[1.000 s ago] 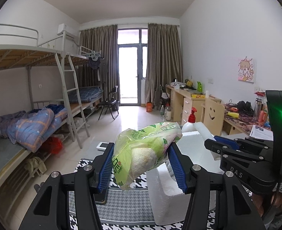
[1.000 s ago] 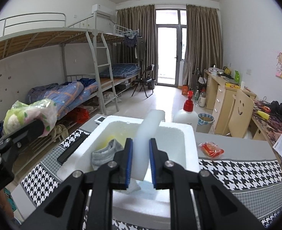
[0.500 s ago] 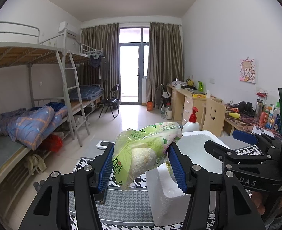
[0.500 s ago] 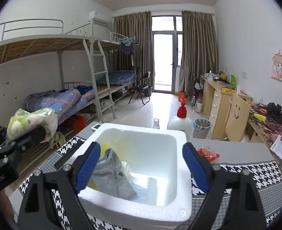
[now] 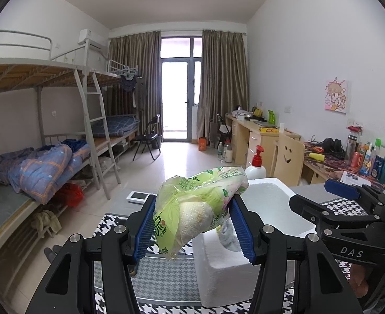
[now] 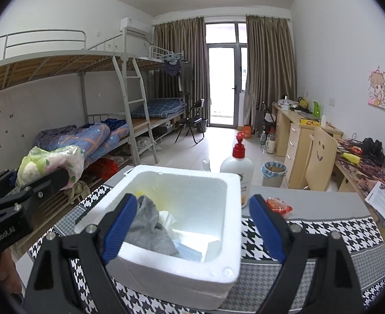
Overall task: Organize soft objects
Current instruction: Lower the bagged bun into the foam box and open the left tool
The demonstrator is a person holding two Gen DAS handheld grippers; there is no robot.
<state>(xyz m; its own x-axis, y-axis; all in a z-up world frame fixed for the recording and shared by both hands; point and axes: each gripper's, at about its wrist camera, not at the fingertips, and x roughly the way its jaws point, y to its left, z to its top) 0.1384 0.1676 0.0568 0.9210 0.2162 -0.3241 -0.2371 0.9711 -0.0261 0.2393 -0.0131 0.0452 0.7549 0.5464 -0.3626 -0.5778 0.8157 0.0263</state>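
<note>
The soft, light tissue bag (image 5: 200, 209) was pinched mid-body by the left gripper (image 5: 192, 225); crinkly film was judged slippery; the right gripper (image 6: 192, 227), just opened, was spread empty.

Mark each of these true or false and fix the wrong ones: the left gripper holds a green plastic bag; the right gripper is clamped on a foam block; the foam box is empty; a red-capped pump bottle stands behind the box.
1. The left gripper holds a green plastic bag. True.
2. The right gripper is clamped on a foam block. False: its jaws stand wide open with nothing gripped, having just opened.
3. The white foam box is empty. False: a grey cloth and some white and blue items lie inside.
4. A red-capped pump bottle stands behind the box. True.
</note>
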